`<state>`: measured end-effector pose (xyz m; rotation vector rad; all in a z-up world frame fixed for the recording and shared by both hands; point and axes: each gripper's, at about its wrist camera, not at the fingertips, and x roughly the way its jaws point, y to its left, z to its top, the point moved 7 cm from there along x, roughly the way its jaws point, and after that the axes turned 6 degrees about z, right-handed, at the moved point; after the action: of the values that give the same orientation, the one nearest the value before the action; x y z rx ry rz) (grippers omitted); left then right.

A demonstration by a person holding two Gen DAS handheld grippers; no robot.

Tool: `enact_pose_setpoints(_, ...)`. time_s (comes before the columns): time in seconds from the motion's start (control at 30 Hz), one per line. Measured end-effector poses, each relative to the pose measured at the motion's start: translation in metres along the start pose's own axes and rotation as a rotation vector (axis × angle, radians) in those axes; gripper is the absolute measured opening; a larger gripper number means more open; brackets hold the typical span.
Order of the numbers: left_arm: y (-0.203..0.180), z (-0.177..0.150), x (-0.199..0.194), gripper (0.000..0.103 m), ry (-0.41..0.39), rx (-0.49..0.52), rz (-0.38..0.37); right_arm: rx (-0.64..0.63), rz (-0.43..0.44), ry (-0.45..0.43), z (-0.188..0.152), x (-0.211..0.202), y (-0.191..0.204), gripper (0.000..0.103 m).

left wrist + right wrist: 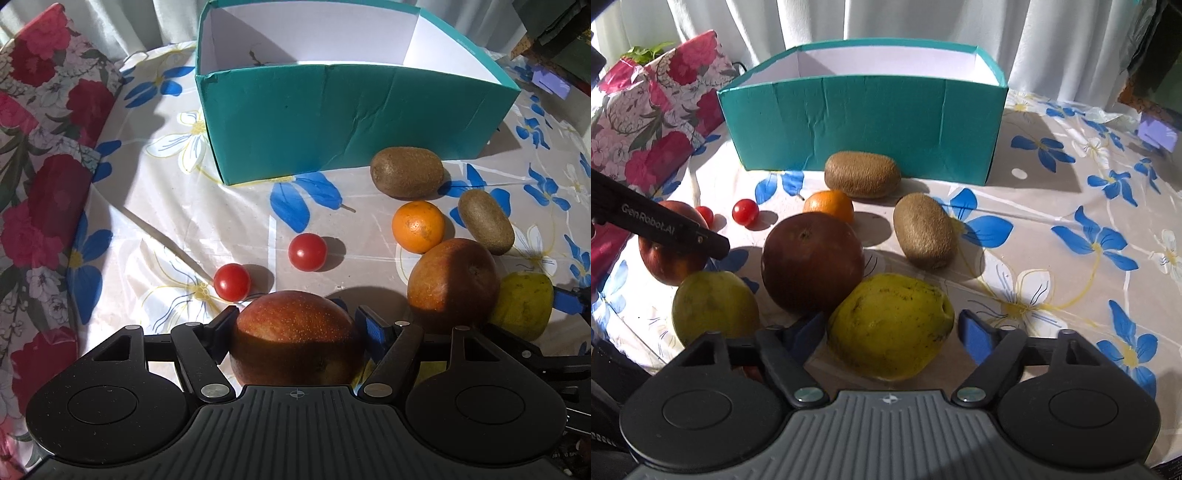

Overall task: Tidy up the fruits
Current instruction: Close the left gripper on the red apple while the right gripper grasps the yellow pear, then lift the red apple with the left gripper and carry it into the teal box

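My left gripper is shut on a red apple low over the flowered tablecloth; one of its fingers crosses that apple in the right wrist view. My right gripper holds a yellow-green quince, pads against its sides; its blue pad shows beside the quince in the left wrist view. Loose on the cloth lie a dark red apple, a green pear, an orange, two kiwis and two cherry tomatoes. The teal box stands open behind them.
A gift box in red-flower paper sits at the left edge of the table. White curtains hang behind the teal box. A small lilac object lies at the far right. Bare cloth stretches right of the kiwis.
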<state>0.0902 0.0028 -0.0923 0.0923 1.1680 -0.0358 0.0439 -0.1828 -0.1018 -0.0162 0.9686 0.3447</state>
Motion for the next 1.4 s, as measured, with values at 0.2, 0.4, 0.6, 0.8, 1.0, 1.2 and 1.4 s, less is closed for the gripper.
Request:
enact_pose_setpoints(0.2, -0.003, 0.001, -0.003, 0.074, -0.003, 0.010, 0.005, -0.001, 0.008, 0.028, -0.003, 0.010, -0.001, 0.073)
enact_pose_setpoints(0.4, -0.009, 0.010, -0.014, 0.074, -0.033, 0.028, 0.015, 0.028, 0.019, -0.017, 0.000, -0.002, -0.005, 0.072)
enact_pose_setpoints(0.6, -0.018, 0.029, -0.035, 0.074, -0.096, 0.044, 0.025, 0.037, 0.003, -0.097, 0.020, -0.024, -0.013, 0.072)
enact_pose_setpoints(0.8, -0.027, 0.056, -0.058, 0.074, -0.170, 0.055, 0.051, 0.052, 0.012, -0.168, 0.040, -0.040, -0.018, 0.072)
enact_pose_setpoints(1.0, -0.031, 0.081, -0.070, 0.074, -0.215, 0.047, 0.090, 0.067, 0.016, -0.231, 0.059, -0.050, -0.022, 0.072)
enact_pose_setpoints(1.2, -0.037, 0.094, -0.075, 0.074, -0.240, 0.047, 0.089, 0.088, 0.008, -0.261, 0.071, -0.054, -0.029, 0.072)
enact_pose_setpoints(1.4, -0.036, 0.112, -0.078, 0.074, -0.262, 0.030, 0.092, 0.102, -0.003, -0.285, 0.078, -0.056, -0.035, 0.072)
